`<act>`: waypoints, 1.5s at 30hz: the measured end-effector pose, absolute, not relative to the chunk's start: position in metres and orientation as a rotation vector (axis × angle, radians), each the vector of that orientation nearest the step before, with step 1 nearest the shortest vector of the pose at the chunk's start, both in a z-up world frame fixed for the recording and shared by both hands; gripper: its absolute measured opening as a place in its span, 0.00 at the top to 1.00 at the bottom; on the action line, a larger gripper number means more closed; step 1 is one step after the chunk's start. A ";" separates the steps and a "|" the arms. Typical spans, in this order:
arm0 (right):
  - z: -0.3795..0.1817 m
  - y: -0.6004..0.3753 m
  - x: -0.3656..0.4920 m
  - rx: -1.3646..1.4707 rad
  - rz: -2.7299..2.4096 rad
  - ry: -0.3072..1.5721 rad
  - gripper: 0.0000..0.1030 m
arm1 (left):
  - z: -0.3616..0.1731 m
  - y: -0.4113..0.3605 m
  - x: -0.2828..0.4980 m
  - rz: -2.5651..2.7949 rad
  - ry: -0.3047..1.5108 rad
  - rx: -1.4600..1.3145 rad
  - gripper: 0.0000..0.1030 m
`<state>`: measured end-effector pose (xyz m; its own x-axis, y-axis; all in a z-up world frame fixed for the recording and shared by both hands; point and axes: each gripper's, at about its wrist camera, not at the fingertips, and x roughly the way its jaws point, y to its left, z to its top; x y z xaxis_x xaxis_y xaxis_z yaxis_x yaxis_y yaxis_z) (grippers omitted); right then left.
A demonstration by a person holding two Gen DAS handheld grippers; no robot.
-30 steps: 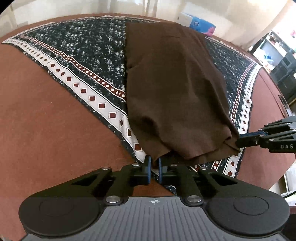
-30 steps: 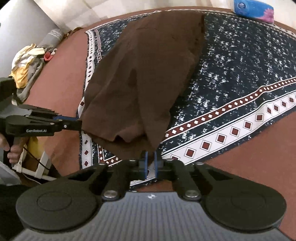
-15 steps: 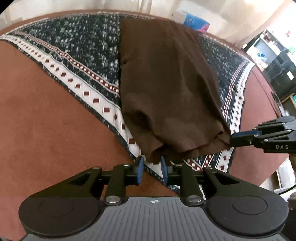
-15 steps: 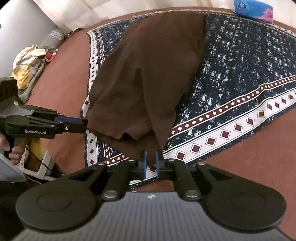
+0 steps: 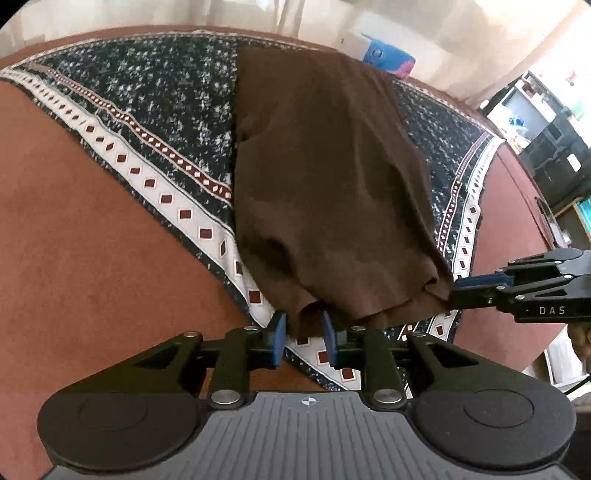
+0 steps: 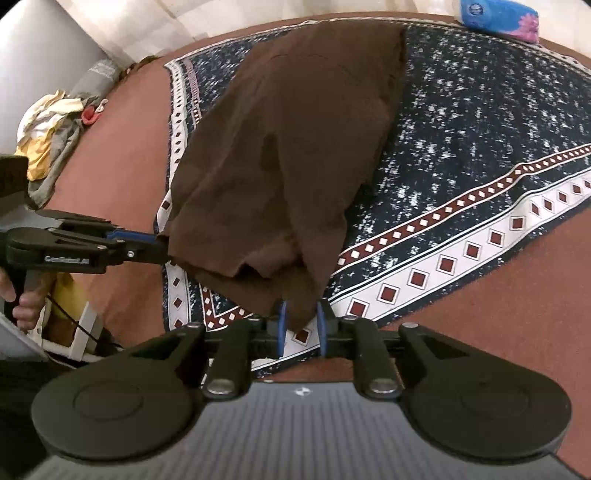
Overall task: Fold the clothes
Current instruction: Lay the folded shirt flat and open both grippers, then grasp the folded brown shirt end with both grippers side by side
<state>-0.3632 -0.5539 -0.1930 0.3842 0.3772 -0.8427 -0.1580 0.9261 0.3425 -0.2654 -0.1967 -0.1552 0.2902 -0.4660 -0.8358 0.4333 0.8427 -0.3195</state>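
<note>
Grippers sit at the near hem of a brown garment (image 5: pixel 325 184), one at each corner. Left gripper (image 5: pixel 304 334) now stands part open, where a second ago it was clamped; the cloth corner hangs loose between its blue pads (image 5: pixel 279 332), not pinched. Right gripper (image 6: pixel 301 326) is opening too, its corner slack between the jaws. Both corners look freshly let go, so this fold is probably laid down and the next one can begin. The garment lies as a long folded strip on a patterned cloth (image 5: pixel 155 110) over a rust-red surface (image 5: pixel 74 240). Bare cloth lies open on both sides. A blue pack (image 6: pixel 498 16) sits beyond the far end, a laundry pile (image 6: pixel 48 140) well off to the side.
</note>
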 end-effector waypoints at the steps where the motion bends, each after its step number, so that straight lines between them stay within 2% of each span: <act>1: -0.193 -0.554 -0.364 0.222 0.339 1.127 0.79 | -0.156 -0.197 -0.265 -0.601 1.129 -0.030 0.64; 7: -0.191 -0.548 -0.366 0.188 0.326 1.120 0.76 | -0.158 -0.198 -0.265 -0.591 1.124 -0.016 0.64; 9: -0.191 -0.547 -0.367 0.170 0.323 1.114 0.61 | -0.159 -0.198 -0.264 -0.591 1.125 -0.019 0.64; 10: -0.190 -0.546 -0.368 0.161 0.322 1.112 0.60 | -0.159 -0.198 -0.263 -0.591 1.124 -0.022 0.64; 12: -0.192 -0.544 -0.368 0.147 0.324 1.102 0.61 | -0.159 -0.198 -0.263 -0.589 1.120 -0.021 0.89; 13: -0.192 -0.542 -0.367 0.140 0.329 1.104 0.61 | -0.159 -0.197 -0.262 -0.588 1.122 -0.022 0.96; 14: -0.192 -0.541 -0.367 0.132 0.333 1.106 0.69 | -0.160 -0.196 -0.262 -0.580 1.124 -0.023 0.99; 15: -0.191 -0.539 -0.366 0.125 0.338 1.108 0.83 | -0.160 -0.194 -0.262 -0.576 1.121 -0.029 0.99; 17: -0.190 -0.541 -0.367 0.136 0.338 1.113 0.97 | -0.159 -0.191 -0.262 -0.569 1.114 -0.037 1.00; 26: -0.173 -0.555 -0.368 0.217 0.342 1.083 0.98 | -0.149 -0.179 -0.264 -0.555 1.082 -0.048 1.00; 31: -0.187 -0.554 -0.368 0.180 0.329 1.157 1.00 | -0.158 -0.175 -0.264 -0.539 1.117 -0.074 1.00; 37: -0.175 -0.567 -0.366 0.313 0.361 1.127 1.00 | -0.145 -0.180 -0.259 -0.597 1.099 -0.059 1.00; 40: -0.172 -0.560 -0.363 0.243 0.348 1.117 0.94 | -0.144 -0.182 -0.257 -0.603 1.106 -0.052 1.00; 43: -0.178 -0.550 -0.365 0.209 0.347 1.123 0.80 | -0.144 -0.182 -0.257 -0.601 1.107 -0.054 1.00; 44: -0.180 -0.547 -0.365 0.201 0.345 1.123 0.71 | -0.144 -0.182 -0.256 -0.600 1.107 -0.055 1.00; 45: -0.183 -0.543 -0.366 0.193 0.343 1.124 0.70 | -0.144 -0.182 -0.256 -0.599 1.107 -0.056 1.00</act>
